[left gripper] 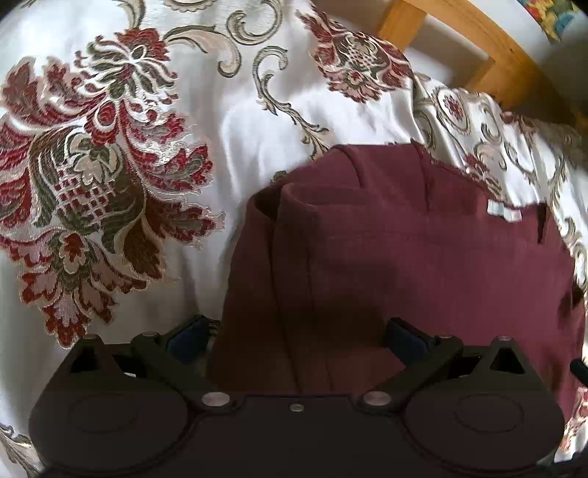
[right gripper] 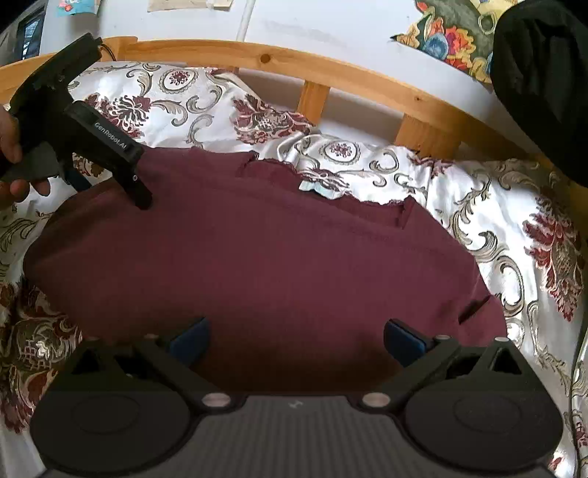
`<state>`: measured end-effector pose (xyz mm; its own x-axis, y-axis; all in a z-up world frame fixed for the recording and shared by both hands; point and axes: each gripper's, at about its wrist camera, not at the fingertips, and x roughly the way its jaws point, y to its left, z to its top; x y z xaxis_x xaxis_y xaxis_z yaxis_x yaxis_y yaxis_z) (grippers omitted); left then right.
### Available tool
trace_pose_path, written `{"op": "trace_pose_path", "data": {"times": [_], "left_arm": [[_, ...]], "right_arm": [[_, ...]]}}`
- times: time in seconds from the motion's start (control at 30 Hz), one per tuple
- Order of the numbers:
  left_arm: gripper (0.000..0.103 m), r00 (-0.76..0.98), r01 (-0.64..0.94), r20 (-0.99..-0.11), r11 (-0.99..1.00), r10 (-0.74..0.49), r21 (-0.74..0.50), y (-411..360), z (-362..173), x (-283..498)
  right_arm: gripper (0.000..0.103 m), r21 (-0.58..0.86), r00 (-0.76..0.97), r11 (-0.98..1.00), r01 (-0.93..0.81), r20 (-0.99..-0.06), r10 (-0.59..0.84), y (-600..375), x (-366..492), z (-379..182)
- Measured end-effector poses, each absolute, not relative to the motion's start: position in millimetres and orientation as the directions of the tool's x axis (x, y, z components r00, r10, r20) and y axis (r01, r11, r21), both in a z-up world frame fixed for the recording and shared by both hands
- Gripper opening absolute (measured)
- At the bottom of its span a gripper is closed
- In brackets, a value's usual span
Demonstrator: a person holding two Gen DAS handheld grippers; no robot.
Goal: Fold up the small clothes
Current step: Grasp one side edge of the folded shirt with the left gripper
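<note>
A maroon garment (right gripper: pixel 264 257) lies spread on a white bedspread with red and green floral pattern (right gripper: pixel 514 235). A small pale label (right gripper: pixel 318 189) shows at its far edge. My right gripper (right gripper: pixel 296 340) is open and empty, its blue pads wide apart just above the garment's near edge. My left gripper (left gripper: pixel 296 336) is open too, over the garment's left side (left gripper: pixel 404 257), where the cloth is folded into a ridge. The label also shows in the left wrist view (left gripper: pixel 503 212). The left gripper's body (right gripper: pixel 84 125) shows in the right wrist view, held by a hand, with its tip over the garment's far left corner.
A wooden bed frame rail (right gripper: pixel 330 70) runs along the far side, with a white wall behind it. A colourful patterned cloth (right gripper: pixel 452 33) and a dark item (right gripper: pixel 544 81) hang at the upper right. The bedspread (left gripper: pixel 110 165) stretches left of the garment.
</note>
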<state>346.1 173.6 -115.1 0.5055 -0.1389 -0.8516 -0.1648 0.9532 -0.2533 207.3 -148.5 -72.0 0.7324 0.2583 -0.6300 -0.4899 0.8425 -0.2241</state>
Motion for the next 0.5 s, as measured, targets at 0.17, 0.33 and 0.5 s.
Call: {"op": "trace_pose_path", "data": {"times": [0.17,0.33,0.5], "left_arm": [[0.102,0.496,-0.184,-0.854,0.942,-0.156,-0.279,178.7,-114.8,335.2],[0.093,0.496,-0.202,-0.83,0.895,-0.255,-0.397,185.4,-116.3,320.3],[0.068,0.523,-0.229,-0.816,0.881,-0.246,-0.413,189.9,-114.5,311.4]], "right_arm": [[0.103,-0.17,0.693,0.862,-0.478,-0.676,0.252,-153.1,212.8,-78.1],[0.103,-0.082,0.644,0.885,-0.459,-0.717,0.268,-161.6,221.8,-85.1],[0.103,-0.024,0.622,0.897,-0.441,-0.729,0.286,-167.9,226.7,-89.1]]}}
